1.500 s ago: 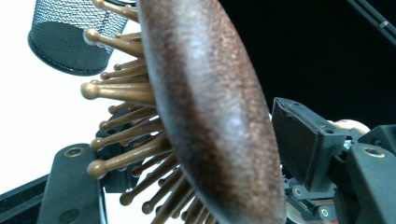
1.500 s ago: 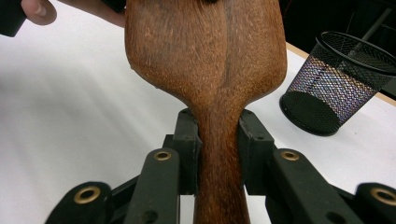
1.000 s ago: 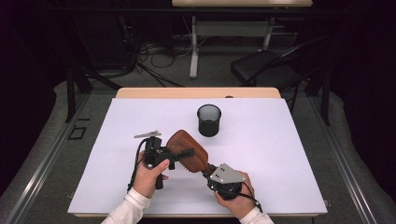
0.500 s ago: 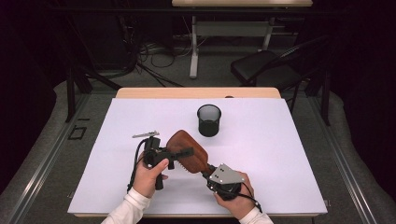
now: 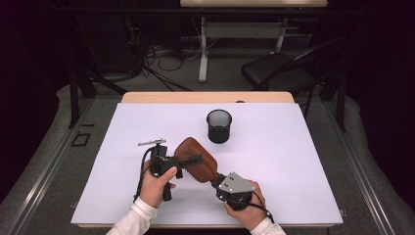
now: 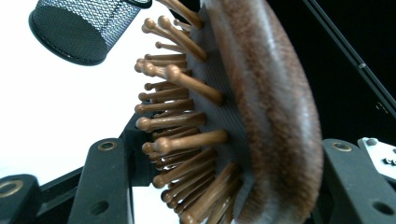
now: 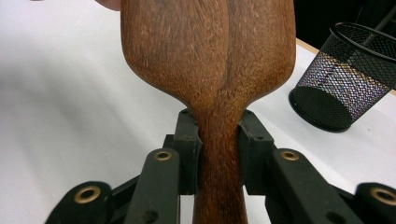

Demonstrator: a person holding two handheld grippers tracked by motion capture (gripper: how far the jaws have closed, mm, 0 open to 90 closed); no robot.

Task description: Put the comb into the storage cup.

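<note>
A brown wooden hairbrush point(image 5: 196, 155) is held just above the white table, its smooth back up in the high view. My right gripper point(image 5: 216, 179) is shut on its handle point(image 7: 219, 154), one pad on each side. My left gripper point(image 5: 189, 160) comes in from the left and spans the brush head point(image 6: 271, 116). One jaw lies against the wooden back, the other against the tips of the wooden bristles point(image 6: 177, 121). Its jaws have just been closing, with the head between them.
A black mesh cup point(image 5: 219, 126) stands upright behind the brush, near the table's middle. The white table top point(image 5: 303, 161) stretches to both sides. Beyond the far edge stand a black chair point(image 5: 279, 73) and a table leg with cables.
The left gripper's jaws have drawn in on the brush head. Both hands and the brush have stayed where they were.
</note>
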